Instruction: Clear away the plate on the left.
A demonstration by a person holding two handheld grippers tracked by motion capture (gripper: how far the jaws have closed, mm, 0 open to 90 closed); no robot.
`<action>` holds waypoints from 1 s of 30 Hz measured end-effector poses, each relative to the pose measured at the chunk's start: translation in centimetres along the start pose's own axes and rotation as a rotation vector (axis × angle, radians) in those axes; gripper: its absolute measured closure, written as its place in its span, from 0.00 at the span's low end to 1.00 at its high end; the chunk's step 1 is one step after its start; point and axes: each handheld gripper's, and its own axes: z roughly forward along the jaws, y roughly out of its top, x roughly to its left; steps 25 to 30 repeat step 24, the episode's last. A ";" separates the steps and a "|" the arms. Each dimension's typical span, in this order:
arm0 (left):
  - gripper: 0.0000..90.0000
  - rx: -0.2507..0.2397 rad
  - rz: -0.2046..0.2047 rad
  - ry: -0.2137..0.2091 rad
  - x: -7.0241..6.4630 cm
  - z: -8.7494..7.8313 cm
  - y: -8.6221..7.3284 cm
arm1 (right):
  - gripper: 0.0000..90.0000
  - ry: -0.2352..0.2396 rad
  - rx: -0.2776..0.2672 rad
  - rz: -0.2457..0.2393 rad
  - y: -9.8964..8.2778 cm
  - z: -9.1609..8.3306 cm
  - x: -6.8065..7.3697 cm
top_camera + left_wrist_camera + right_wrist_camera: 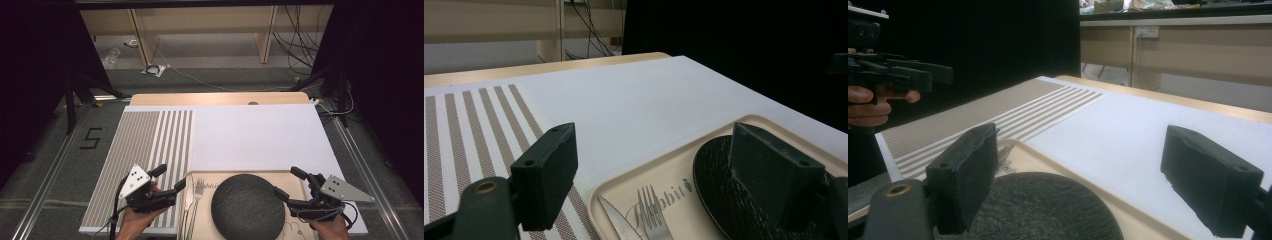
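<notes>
The left gripper (169, 181) hovered with its jaws spread wide and empty, and just ahead of its tips lay the fork (198, 192) and the knife (188, 196), side by side on the near left end of the beige tray (299, 186). From its own camera the fork (653, 216) sat between the jaws and slightly below them, which suggested the cutlery was what this hand was lining up for. The right gripper (291, 184) was equally wide and held nothing (its tips stood apart, just off the rim of the dark round plate (247, 209)). The plate (1048, 207) lay under and between its jaws, flat in the middle of the tray. Beyond both tools stretched the white mat (260, 135), the likely destination, with its striped band (150, 140) ahead of the left gripper.
</notes>
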 end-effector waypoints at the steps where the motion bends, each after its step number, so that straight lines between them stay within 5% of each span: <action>1: 0.22 -0.002 0.003 0.000 0.0 0.0 0.0 | 0.18 0.000 0.001 0.000 0.0 0.0 0.0; 30: 0.21 -0.016 0.008 -0.002 0.3 -0.1 -0.1 | 0.18 -0.003 0.000 0.000 0.0 0.0 0.0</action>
